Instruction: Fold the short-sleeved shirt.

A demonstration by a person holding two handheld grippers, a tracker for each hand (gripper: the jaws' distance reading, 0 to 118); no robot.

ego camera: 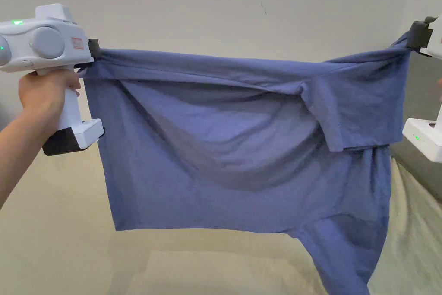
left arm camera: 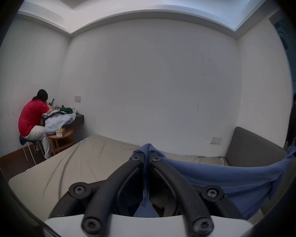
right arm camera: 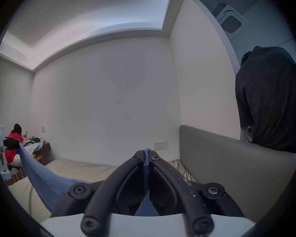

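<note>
- Two grippers are seen clamped on the blue shirt [ego camera: 241, 153], which is held aloft over the beige bed [ego camera: 52, 231].
- Left gripper [ego camera: 92, 49]: jaws closed on one top corner, as its own view confirms.
- Right gripper [ego camera: 416, 36]: jaws closed on the opposite end, near a sleeve [ego camera: 358, 110].
- Long axis is judged horizontal, stretched between both grippers; neither is nearer.
- Cloth hangs below the held edge; lowering onto the bed is judged next.

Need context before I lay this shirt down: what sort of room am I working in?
Probably a plain bedroom used as a work space: a bed with a beige sheet and grey padded headboard, bare white walls, and a side table piled with clothes.
</note>
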